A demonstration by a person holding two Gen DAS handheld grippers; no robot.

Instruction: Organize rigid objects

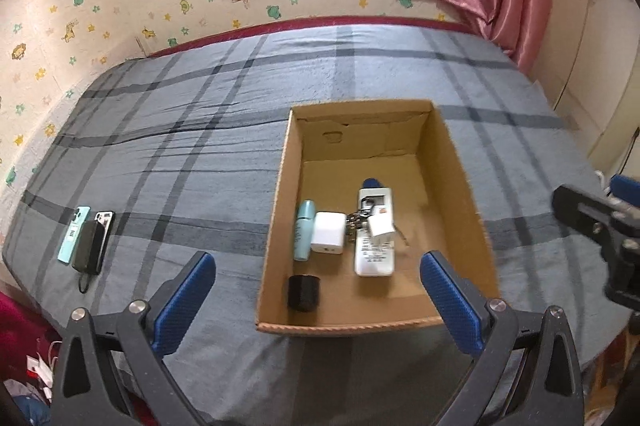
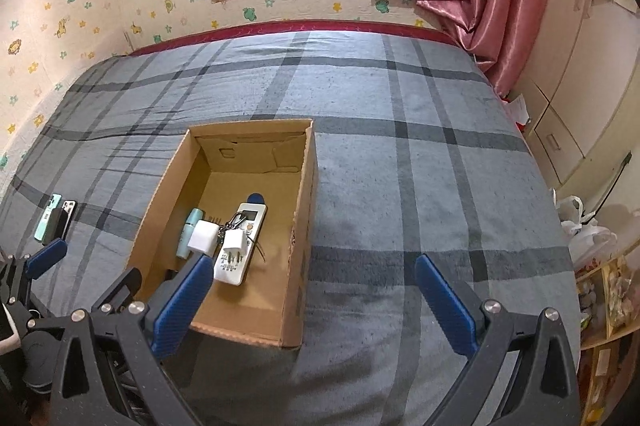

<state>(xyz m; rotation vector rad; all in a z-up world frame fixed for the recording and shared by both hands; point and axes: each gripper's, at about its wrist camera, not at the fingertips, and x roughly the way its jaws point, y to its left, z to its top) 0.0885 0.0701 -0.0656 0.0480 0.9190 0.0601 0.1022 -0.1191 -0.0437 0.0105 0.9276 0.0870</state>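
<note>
Bed (image 1: 200,154): both grippers' fingers (image 1: 448,302) wide apart, seemingly empty

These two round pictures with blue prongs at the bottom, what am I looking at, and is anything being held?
A person holds two hand-held grippers, each with a fisheye camera looking along its blue fingers. One picture is from the left gripper, the other from the right gripper. Both are open and hold nothing. On the plaid bed sits an open cardboard box with a white remote, two white chargers, keys, a teal bottle and a black jar. Left of it lie two phones and a black pouch.
</note>
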